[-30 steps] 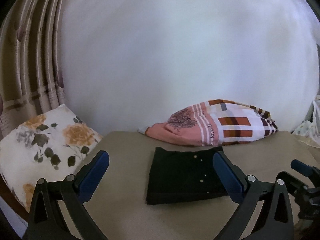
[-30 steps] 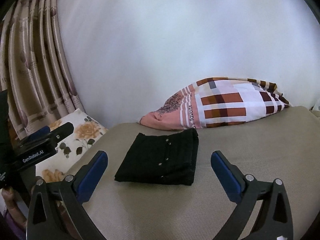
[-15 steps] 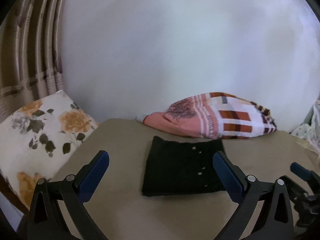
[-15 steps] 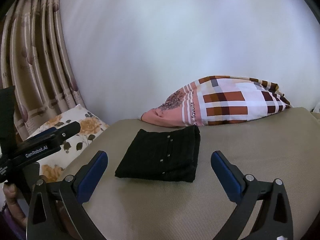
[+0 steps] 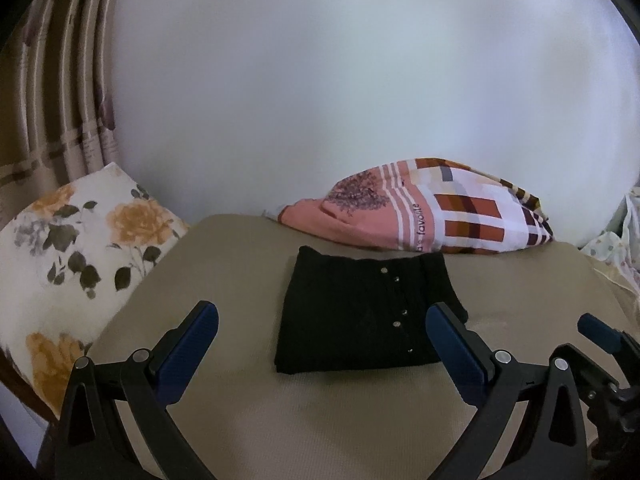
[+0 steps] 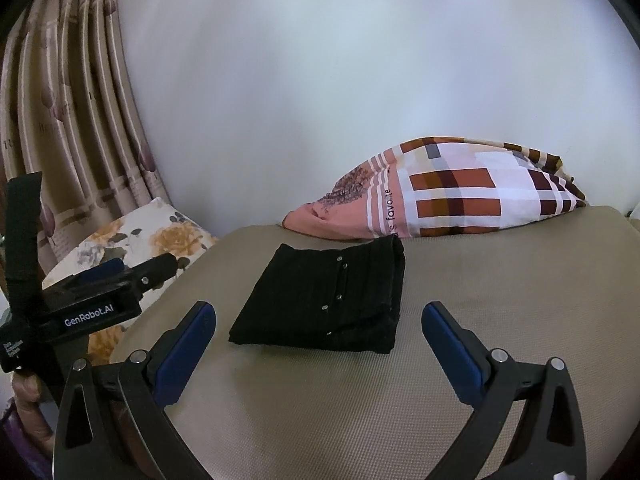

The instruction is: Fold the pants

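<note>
The black pants (image 5: pixel 366 312) (image 6: pixel 326 302) lie folded into a compact flat rectangle on the beige bed surface (image 5: pixel 320 412), a row of small metal studs showing on top. My left gripper (image 5: pixel 322 330) hovers open just in front of the pants with nothing between its blue fingers. My right gripper (image 6: pixel 320 330) is open too, held back from the near edge of the pants and empty. In the left wrist view the right gripper's blue tip (image 5: pixel 600 330) shows at the far right. In the right wrist view the left gripper's body (image 6: pixel 92 300) shows at the left.
A pink and plaid pillow (image 5: pixel 432 212) (image 6: pixel 448 196) lies against the white wall right behind the pants. A floral pillow (image 5: pixel 72 256) (image 6: pixel 132 248) sits at the left edge, with a striped curtain (image 6: pixel 60 120) behind it. Bare beige surface extends to the right.
Both grippers have drifted slightly, so the pants sit a touch farther and more central in the views. The pants stay folded and still. Both grippers remain open.
</note>
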The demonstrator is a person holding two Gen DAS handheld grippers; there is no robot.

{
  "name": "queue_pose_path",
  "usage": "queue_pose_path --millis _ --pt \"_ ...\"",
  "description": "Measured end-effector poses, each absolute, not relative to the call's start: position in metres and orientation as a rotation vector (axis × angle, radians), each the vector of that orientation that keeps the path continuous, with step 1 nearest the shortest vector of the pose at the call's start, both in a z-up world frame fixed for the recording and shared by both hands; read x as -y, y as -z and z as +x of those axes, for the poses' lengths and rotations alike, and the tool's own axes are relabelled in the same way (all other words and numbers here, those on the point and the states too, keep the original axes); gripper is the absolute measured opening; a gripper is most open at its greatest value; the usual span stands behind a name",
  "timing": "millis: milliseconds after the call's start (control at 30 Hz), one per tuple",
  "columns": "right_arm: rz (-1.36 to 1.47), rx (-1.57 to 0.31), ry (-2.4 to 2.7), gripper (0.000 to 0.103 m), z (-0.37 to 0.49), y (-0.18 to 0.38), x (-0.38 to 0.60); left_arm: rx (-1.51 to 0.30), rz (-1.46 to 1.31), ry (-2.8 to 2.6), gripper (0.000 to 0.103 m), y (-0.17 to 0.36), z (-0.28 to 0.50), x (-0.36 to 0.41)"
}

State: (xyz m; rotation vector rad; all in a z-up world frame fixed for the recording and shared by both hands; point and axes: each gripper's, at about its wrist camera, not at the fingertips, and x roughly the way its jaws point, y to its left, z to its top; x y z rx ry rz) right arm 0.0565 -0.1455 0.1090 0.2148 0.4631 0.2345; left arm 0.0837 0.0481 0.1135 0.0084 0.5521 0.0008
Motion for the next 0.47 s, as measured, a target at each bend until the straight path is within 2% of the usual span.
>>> queue_pose_path --millis 467 --pt "0.210 -0.466 -0.237 0.103 0.0573 -0.1069 0.1433 -0.532 0.053 -0.049 0.103 -0.1090 0.0809 -0.0413"
